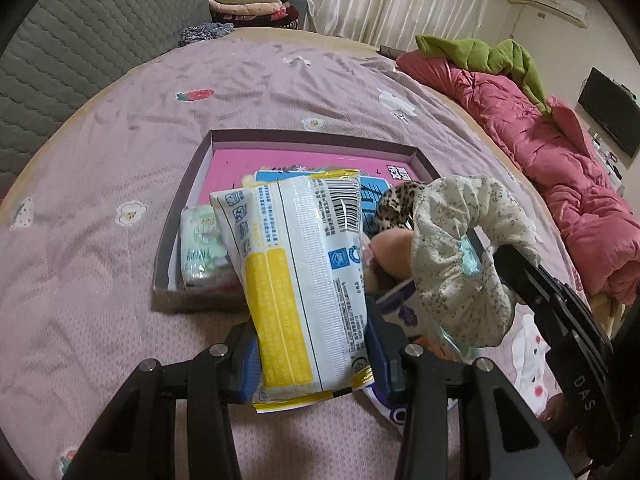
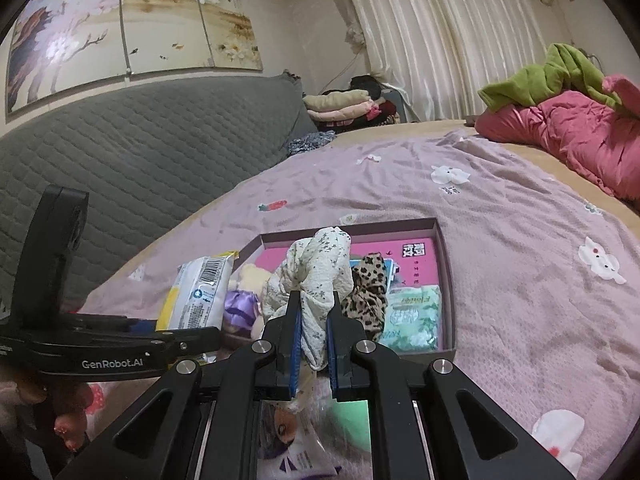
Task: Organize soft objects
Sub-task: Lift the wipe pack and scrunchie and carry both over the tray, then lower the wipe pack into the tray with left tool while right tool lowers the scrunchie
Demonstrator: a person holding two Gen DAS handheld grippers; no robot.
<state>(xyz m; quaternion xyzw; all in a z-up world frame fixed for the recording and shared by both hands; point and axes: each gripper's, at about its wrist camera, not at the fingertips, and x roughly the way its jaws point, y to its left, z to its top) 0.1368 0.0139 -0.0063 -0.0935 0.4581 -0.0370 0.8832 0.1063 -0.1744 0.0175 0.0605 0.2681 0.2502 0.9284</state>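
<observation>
Black left tool (image 1: 310,354), tilted downward, clamps a wipes packet (image 1: 304,276); right tool (image 2: 313,344) pinches a floral scrunchie (image 2: 316,276).

Shallow box (image 1: 182,216) on the bedspread (image 1: 100,280), tissue pack (image 1: 200,246) and leopard scrunchie (image 1: 394,204) inside the box, wipes packet (image 1: 304,280) above the box's near edge, floral scrunchie (image 1: 460,256) right of the packet, quilt (image 1: 560,168) far right of the box, folded clothes (image 1: 248,4) behind it.

"GenRobot.AI" stands on the left hand-held gripper (image 2: 188,336); "DAS" on the right hand-held gripper (image 1: 502,256).
</observation>
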